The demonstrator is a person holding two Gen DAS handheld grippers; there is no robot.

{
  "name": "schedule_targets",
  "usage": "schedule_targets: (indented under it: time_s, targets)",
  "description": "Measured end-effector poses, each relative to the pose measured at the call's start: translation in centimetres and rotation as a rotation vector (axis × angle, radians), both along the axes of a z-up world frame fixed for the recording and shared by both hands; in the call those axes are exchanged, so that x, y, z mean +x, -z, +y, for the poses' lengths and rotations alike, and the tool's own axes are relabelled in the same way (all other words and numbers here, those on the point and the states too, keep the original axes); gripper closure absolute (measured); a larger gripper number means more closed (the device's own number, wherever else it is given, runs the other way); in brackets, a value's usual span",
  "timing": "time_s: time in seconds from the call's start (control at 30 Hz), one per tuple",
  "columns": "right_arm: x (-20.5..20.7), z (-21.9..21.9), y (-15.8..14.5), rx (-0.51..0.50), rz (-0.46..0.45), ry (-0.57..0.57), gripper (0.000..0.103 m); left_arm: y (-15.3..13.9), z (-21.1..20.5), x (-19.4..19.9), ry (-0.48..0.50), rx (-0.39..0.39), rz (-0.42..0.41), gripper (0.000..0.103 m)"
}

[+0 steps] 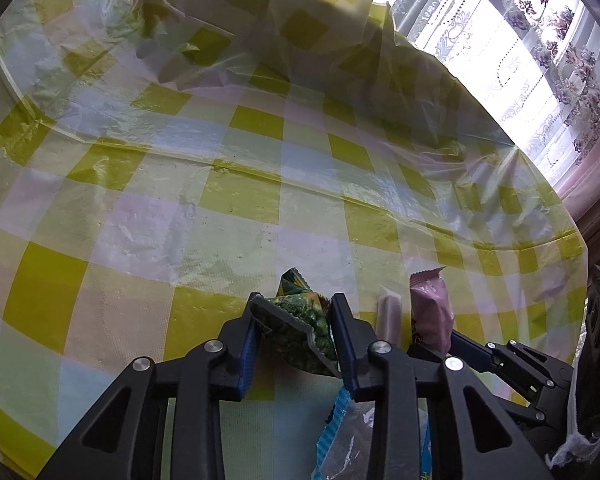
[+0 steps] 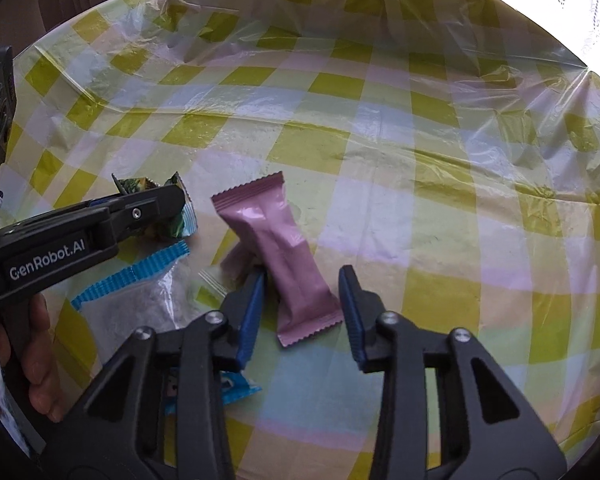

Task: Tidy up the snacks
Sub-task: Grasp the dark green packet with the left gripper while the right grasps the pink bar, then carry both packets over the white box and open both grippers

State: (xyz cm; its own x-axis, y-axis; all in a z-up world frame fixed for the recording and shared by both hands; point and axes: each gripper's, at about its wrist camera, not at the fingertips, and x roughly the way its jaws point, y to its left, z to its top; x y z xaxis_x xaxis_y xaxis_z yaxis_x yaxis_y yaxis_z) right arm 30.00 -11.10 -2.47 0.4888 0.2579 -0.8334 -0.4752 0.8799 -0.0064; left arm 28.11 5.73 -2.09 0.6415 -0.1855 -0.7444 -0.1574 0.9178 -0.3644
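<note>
Left gripper [image 1: 296,320] clamped on green packet [image 1: 300,316]; right gripper [image 2: 302,312] wide around pink bar [image 2: 276,252]; risk: slick wrapper may slide on plastic tablecloth [image 2: 420,200], skewing the grip.

Two grippers are in view: the left gripper [image 1: 296,320] and the right gripper [image 2: 302,312]. Snack packets on the checked surface [image 2: 420,200] number at least four. One is a green packet [image 1: 300,320], pinched between the left gripper's fingers. One is a pink packet [image 2: 278,256], lying between the right gripper's spread fingers. One clear packet with a blue crimped edge [image 2: 140,288] lies to the left of the right gripper. One small blue-edged packet [image 2: 236,390] sits under the right gripper's left finger, mostly hidden.
</note>
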Motion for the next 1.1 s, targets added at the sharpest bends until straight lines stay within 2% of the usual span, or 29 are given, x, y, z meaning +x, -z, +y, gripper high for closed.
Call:
schedule_targets:
  time_s: [0.2,0.67,0.93,1.1]
  targets:
    - [-0.1,-0.9,0.1,0.033,0.0,0.028,0.077,-0.1,0.0,-0.7,-0.013,0.039,-0.012,0.069]
    - [-2.4,-3.7,0.2,0.057,-0.007,0.162,0.078,0.0,1.4,-3.2,-0.087,0.053,-0.027,0.069]
    - [-4.7,-4.5,-0.2,0.062,-0.012,0.188,0.078,-0.1,2.5,-6.3,-0.162,0.047,-0.039,0.069]
    - [-6.6,-4.9,-1.0,0.051,-0.034,0.195,0.078,-1.2,2.5,-8.2,-0.183,0.039,-0.069,0.069]
